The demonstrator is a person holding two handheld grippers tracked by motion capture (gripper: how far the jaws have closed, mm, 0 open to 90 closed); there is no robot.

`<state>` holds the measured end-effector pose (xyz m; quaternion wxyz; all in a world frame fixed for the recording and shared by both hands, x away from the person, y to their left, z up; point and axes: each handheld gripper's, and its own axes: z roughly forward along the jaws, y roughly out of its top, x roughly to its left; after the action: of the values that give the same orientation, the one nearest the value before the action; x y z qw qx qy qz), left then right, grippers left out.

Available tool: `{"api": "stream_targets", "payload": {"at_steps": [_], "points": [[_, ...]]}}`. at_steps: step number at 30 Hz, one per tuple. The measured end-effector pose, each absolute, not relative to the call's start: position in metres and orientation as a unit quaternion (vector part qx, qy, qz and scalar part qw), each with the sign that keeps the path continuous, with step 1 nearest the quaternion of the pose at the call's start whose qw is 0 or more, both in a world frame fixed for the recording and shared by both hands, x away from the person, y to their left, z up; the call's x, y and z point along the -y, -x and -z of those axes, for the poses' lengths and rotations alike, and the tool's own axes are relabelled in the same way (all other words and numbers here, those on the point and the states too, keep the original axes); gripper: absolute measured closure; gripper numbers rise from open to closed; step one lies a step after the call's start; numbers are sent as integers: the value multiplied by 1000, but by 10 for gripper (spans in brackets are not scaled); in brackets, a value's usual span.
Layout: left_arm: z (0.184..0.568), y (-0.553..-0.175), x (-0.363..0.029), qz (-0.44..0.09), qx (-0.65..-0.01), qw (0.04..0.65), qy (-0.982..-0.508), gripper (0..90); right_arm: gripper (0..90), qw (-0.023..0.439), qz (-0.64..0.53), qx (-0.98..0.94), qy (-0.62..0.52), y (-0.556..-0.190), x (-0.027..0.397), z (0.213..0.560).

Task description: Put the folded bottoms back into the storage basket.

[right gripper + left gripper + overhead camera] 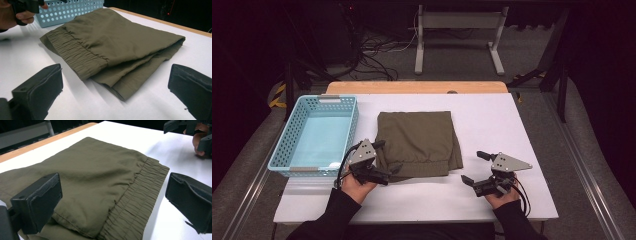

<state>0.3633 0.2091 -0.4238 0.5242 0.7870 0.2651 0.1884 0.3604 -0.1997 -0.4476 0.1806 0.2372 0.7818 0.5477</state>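
A folded pair of olive-green trousers (419,142) lies flat on the white counter (512,125), with its gathered elastic waistband (422,167) along the edge nearest the person. Everything else is placed from this garment.

The left hand-held gripper (388,159) sits at the trousers' near-left corner. The person's left hand (357,186) holds it from behind, and the dark-sleeved forearm rises from the bottom edge of the high view, angled toward the garment. Its jaws stand wide apart and grip nothing. In the left gripper view, one jaw hovers over the cloth at the corner and the other stands over bare counter beyond the waistband (135,202); whether the first jaw touches the cloth I cannot tell.

The right hand-held gripper (473,167) is to the right of the trousers, near the waistband's end but apart from it, over bare counter. The right hand (502,196) grasps it from below and behind, the forearm coming in from the bottom edge, and the jaws point left toward the garment. They too are spread wide and empty. In the right gripper view, the trousers (115,45) lie between and beyond the two jaws, their stacked folded layers showing at the near corner.

A light-blue perforated plastic basket (292,135) stands just left of the trousers, its long side running parallel to the garment's left edge.
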Motion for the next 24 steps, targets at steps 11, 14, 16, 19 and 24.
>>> {"api": "stream_targets", "payload": {"at_steps": [11, 14, 16, 19, 24], "points": [[413, -376, -205, -190, -261, 512, -796, 19, 2, 180, -546, -784, -236, -361, 199, 448], [410, -379, -204, -191, -261, 512, -795, 19, 2, 180, -546, -784, -235, -361, 198, 448], [409, -381, -203, -189, -264, 511, -796, 19, 2, 180, -545, -785, -235, -361, 198, 448], [407, -385, -202, -186, -266, 509, -797, 19, 3, 178, -545, -785, -236, -361, 198, 448], [404, -394, -199, -181, -274, 503, -799, 19, 3, 178, -545, -785, -235, -361, 198, 448]]}}
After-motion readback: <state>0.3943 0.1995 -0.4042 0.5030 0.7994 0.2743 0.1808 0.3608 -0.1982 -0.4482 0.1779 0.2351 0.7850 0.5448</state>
